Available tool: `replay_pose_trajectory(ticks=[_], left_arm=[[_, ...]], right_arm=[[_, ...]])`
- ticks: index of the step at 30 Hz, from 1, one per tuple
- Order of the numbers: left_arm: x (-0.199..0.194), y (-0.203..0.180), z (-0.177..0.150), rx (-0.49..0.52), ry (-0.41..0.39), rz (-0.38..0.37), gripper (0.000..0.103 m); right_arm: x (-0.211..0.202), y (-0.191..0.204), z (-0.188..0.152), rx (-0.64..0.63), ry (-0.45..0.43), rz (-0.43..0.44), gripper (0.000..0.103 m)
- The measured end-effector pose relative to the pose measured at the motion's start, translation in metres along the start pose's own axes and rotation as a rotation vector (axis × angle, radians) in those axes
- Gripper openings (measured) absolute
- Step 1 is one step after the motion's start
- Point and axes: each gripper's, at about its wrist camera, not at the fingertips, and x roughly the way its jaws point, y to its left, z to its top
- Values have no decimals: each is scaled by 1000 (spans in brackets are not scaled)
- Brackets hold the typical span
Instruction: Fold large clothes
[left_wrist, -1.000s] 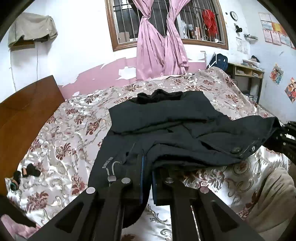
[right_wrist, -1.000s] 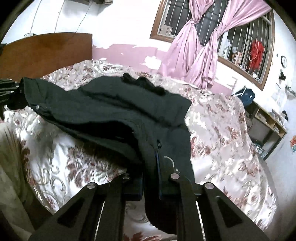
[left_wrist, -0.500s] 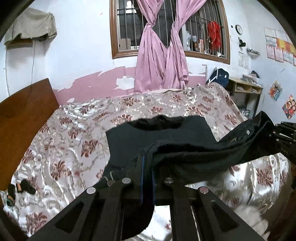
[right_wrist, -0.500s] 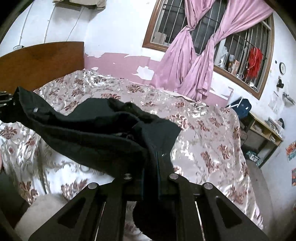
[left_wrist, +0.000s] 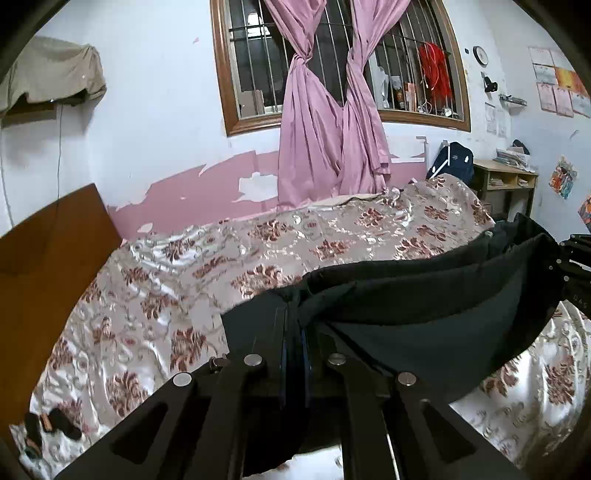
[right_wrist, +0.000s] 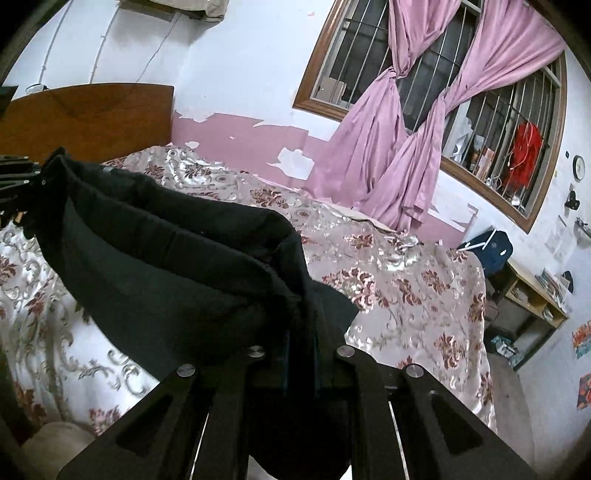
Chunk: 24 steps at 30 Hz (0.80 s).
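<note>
Right gripper (right_wrist: 300, 345) was clamped on a black garment (right_wrist: 173, 266), which hung in a sagging fold above the floral bedspread (right_wrist: 402, 280). Its far end ran to the left gripper (right_wrist: 18, 181) at the frame's left edge, apparently pinched there too, though that part was dark. Wooden headboard (right_wrist: 92, 114) and pink curtains (right_wrist: 399, 147) stood behind.

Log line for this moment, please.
phase: lifting | left gripper: shut on black garment | right gripper: shut on black garment | garment: slung between both above bed
</note>
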Motion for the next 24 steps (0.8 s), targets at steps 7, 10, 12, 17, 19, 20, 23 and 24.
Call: replay_pose_trajectory(ticks=[7, 10, 12, 17, 19, 20, 23, 24], left_arm=[[52, -1, 28, 57, -22, 42, 6], [80, -1, 36, 70, -15, 62, 6], [98, 0, 41, 70, -3, 68, 6], [145, -1, 53, 103, 5, 90, 6], [165, -2, 57, 114, 14, 98, 6], [178, -3, 59, 114, 20, 108, 6], [212, -5, 62, 100, 42, 133, 6], [222, -5, 63, 89, 47, 138, 6]], right_arm=[[54, -11, 30, -4, 2, -12, 6], [84, -15, 42, -3, 12, -12, 6], [103, -16, 47, -12, 11, -9, 6], [148, -16, 56, -39, 20, -19, 5], [170, -16, 62, -54, 33, -29, 5], [178, -16, 64, -57, 37, -32, 5], [214, -11, 68, -71, 61, -50, 5], [222, -9, 70, -72, 67, -54, 5]])
